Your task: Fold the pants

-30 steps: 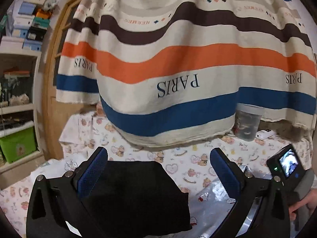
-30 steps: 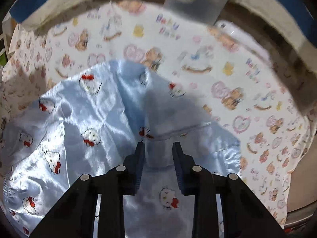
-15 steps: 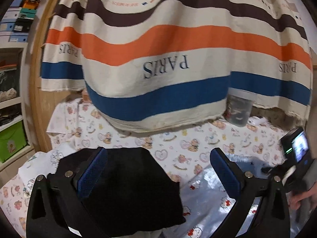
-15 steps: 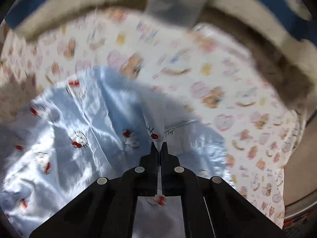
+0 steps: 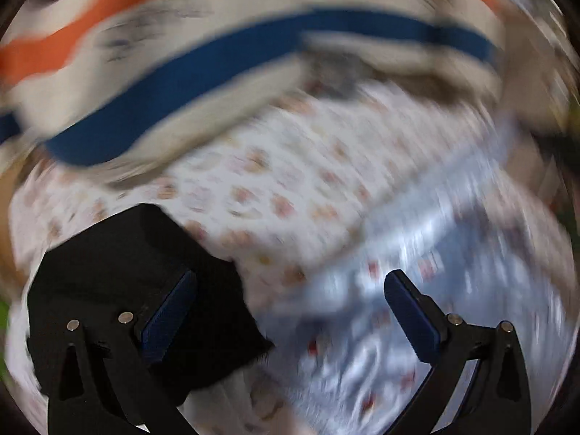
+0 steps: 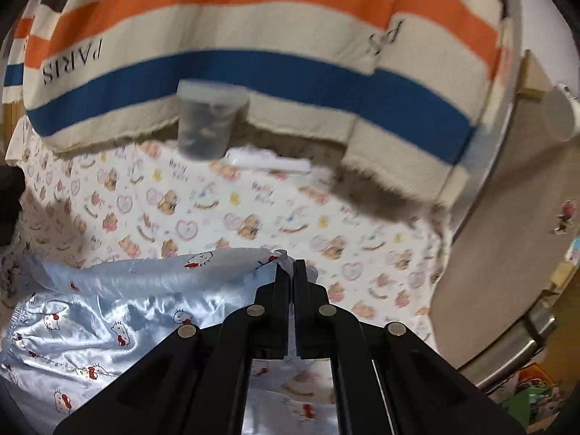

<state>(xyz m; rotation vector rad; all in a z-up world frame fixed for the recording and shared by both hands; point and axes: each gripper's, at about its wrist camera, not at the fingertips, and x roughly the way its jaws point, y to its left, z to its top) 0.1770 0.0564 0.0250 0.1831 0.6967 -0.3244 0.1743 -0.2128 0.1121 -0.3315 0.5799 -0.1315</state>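
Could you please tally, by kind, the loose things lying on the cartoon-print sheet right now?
Pants: 1
Black cloth: 1
Plastic tub: 1
White flat item: 1
Total: 4

Lying on the printed sheet [image 6: 224, 217], at its near left: the pants [image 6: 108, 311]. Pinched at one raised pants corner, near centre: the right gripper [image 6: 290, 272], jaws together on the fabric. At the sheet's far edge, a lidded jar [image 6: 208, 123]; just right of it, a flat packet [image 6: 268, 161]. Hanging behind both, along the far side: the striped blanket [image 6: 235, 36]. Left of the pants, on the sheet: a dark folded cloth [image 5: 119, 264]. Above where cloth meets pants: the left gripper [image 5: 290, 308], jaws apart, nothing between.
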